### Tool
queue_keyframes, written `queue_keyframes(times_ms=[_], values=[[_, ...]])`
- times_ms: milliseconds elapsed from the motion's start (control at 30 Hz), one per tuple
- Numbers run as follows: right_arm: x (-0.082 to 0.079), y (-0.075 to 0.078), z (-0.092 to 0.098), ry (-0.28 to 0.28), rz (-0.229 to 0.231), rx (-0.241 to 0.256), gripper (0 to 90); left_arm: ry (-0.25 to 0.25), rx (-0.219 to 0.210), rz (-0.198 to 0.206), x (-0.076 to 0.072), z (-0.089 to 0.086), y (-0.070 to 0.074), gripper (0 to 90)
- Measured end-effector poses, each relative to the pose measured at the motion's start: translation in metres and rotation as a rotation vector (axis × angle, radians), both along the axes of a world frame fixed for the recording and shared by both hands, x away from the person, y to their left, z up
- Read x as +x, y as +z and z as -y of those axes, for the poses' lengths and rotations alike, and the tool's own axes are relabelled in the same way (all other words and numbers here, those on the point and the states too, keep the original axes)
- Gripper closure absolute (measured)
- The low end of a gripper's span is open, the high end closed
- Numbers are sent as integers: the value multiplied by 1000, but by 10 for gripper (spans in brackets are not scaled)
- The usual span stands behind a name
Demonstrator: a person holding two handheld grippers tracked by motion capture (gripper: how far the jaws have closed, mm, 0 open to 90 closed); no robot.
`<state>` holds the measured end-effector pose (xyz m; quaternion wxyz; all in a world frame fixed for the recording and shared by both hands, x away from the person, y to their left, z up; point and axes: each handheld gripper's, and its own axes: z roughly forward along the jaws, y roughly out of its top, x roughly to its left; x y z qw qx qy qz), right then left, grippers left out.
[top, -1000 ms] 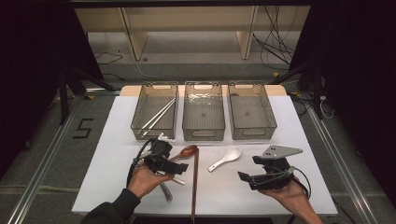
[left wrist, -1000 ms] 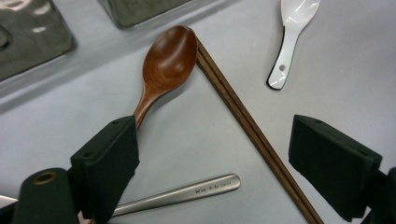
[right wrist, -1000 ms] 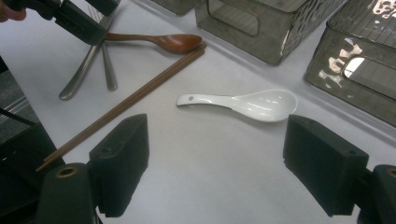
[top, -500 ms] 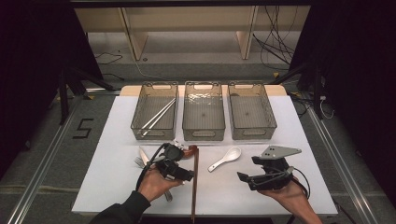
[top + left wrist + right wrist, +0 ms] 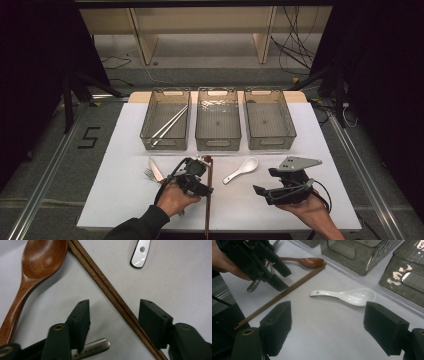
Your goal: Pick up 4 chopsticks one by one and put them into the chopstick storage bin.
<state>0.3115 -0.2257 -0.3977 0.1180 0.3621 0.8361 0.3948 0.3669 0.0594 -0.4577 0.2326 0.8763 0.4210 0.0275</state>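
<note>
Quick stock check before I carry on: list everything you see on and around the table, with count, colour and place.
Bins: three, clear grey, in a row at the table's far edge.
Metal chopsticks: one pair, silver, in the left bin.
Wooden chopsticks: one pair, brown, lying between the left gripper's open jaws.
Wooden spoon: one, brown, beside the wooden chopsticks.
Ceramic spoon: one, white, mid-table in front of the middle bin.
Fork and knife: one each, silver, left of the left gripper.
Table: one, white.
Left gripper: black, open over the wooden chopsticks.
Right gripper: black, open, pointing toward the ceramic spoon.
</note>
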Motion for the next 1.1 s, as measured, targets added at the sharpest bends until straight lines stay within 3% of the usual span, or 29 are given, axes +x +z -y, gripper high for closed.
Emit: queue_keyframes(times_ms=[233, 500, 900, 1100], values=[[0, 0, 0, 1, 1, 0, 237, -9, 29, -5, 0, 5, -6, 471], [0, 0, 1, 0, -1, 2, 238, -16, 23, -11, 0, 7, -6, 514], [0, 1, 1, -3, 0, 5, 241, -7, 28, -5, 1, 5, -7, 509], [0, 1, 1, -3, 0, 4, 241, -34, 65, 4, -2, 10, -8, 524]])
